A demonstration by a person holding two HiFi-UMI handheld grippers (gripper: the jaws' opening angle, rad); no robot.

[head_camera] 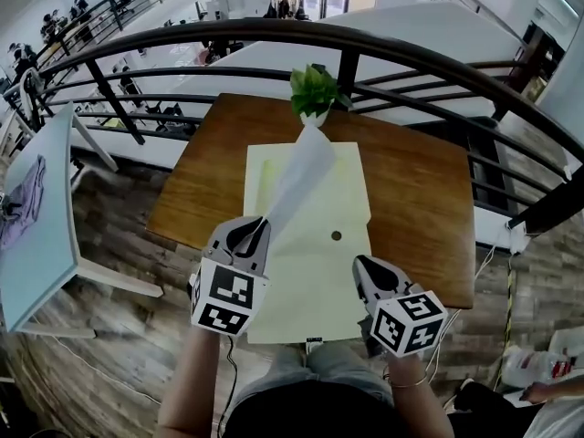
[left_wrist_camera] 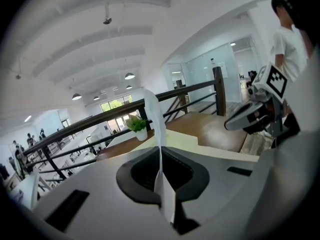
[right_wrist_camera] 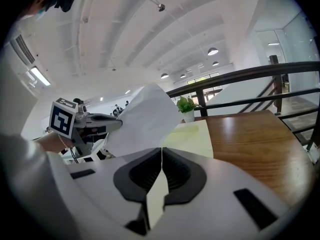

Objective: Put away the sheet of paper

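A white sheet of paper rises in a curl above a pale yellow envelope that lies flat on the wooden table. My left gripper is shut on the sheet's near corner. In the left gripper view the sheet runs up from between the closed jaws of that gripper. My right gripper sits at the envelope's right edge. In the right gripper view its jaws are shut on a thin yellow strip, the envelope's edge, with the envelope and sheet ahead.
A small potted plant stands at the table's far edge against a dark metal railing. A light blue table stands to the left on the wooden floor. The person's lap is at the table's near edge.
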